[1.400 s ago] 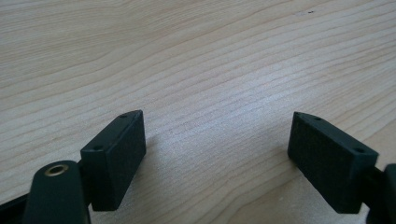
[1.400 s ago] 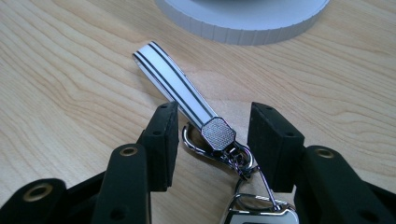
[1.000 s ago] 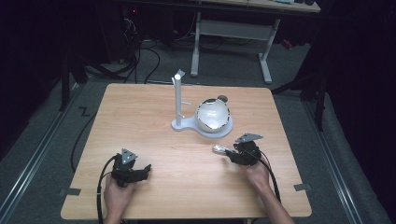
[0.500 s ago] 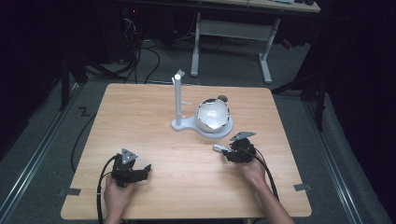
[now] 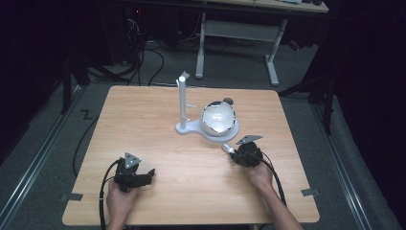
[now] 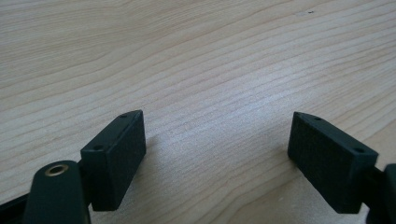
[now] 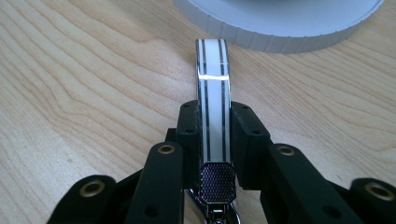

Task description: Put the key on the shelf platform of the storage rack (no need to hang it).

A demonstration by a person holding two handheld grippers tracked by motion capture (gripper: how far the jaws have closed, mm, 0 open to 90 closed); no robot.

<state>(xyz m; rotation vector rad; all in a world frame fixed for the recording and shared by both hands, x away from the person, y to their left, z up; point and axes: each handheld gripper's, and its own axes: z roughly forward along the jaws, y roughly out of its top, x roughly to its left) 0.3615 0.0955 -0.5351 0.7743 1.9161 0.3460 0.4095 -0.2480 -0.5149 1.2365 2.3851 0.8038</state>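
Observation:
My right gripper [image 5: 234,152] [image 7: 215,112] is shut on a shiny silver strip with dark stripes [image 7: 212,60]. Its jaws have just been closing, and the pads now press on both sides of the strip. The strip's free end [image 5: 228,148] points at the round white base [image 7: 280,39] of a stand and stops just short of it. The stand [image 5: 191,128] has a tall white post [image 5: 182,100], and a shiny round bowl [image 5: 218,117] rests on its base. My left gripper [image 5: 149,173] [image 6: 217,140] is open low over bare wood at the front left.
The wooden table [image 5: 143,120] has free room on its left half and along the front. Cables [image 5: 270,167] trail from both grippers toward the person. Dark floor and a desk frame [image 5: 239,28] lie beyond the far edge.
The right hand has edged slightly left toward the stand, with the silver strip at its jaws. The left hand has not moved.

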